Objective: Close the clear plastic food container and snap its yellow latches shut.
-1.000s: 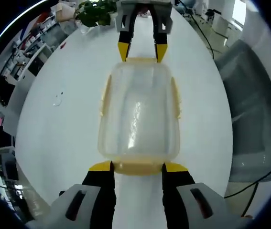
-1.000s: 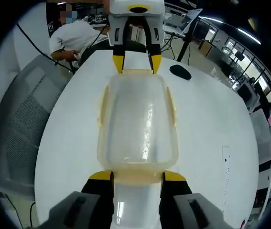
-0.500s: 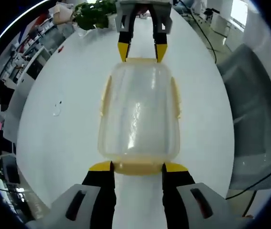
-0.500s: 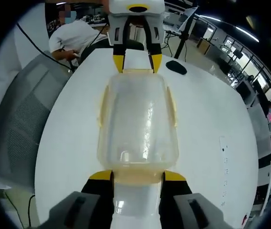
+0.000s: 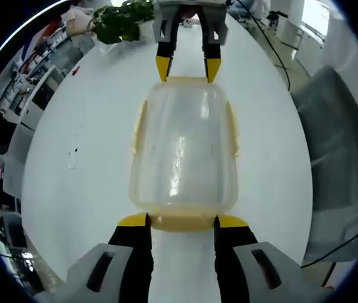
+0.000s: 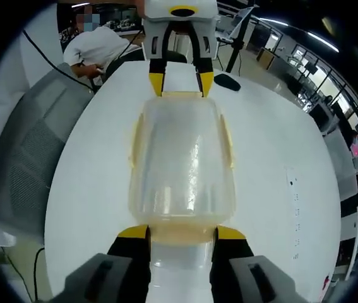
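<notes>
You were clearly working in an open-plan office. Your white table had grey mesh office chairs pulled up beside it, with rows of desks and monitors off behind. There was a potted green plant at the far end, a black computer mouse, cables trailing around, long ceiling strip lights, and a person bent over nearby.
</notes>
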